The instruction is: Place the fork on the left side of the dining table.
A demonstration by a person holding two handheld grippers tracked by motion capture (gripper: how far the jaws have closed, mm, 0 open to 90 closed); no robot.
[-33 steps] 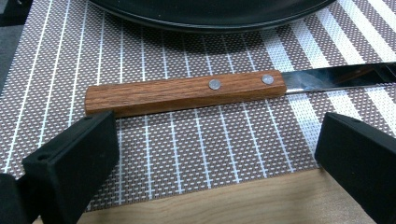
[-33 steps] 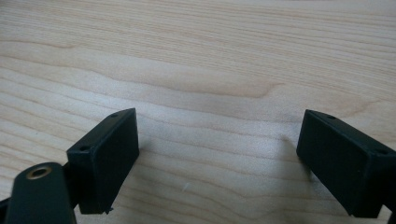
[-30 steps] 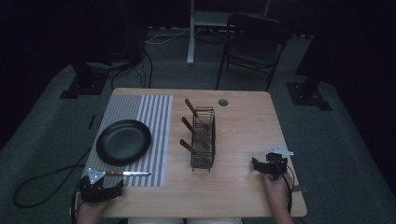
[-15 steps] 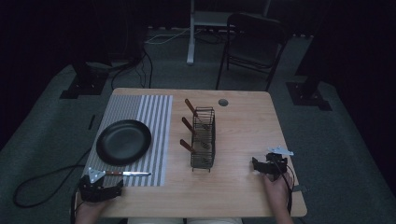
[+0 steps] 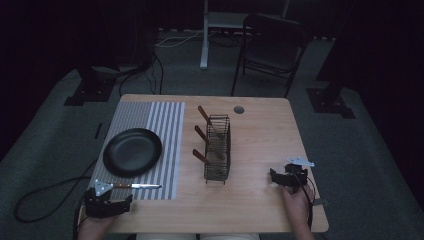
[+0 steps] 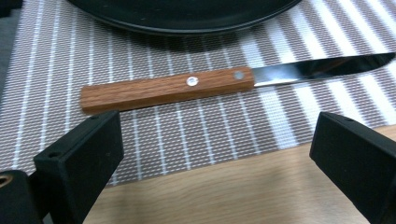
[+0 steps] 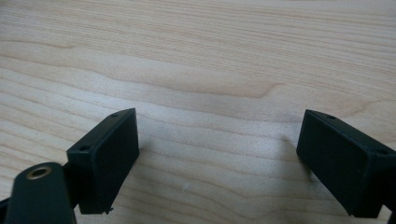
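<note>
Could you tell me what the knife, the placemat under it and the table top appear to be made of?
The knife: a handle that looks like reddish-brown wood, grain showing, with two metal rivets; the blade is shiny, mirror-like metal. The placemat: apparently woven, vinyl or fabric, with grey-brown and white stripes and a visible weave. The table top: pale wood or wood-look laminate, with a matte grain pattern.

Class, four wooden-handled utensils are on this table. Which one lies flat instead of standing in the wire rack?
The knife on the striped mat, just below the black plate. It lies flat near the left gripper; the other three stick out of the wire rack.
</note>
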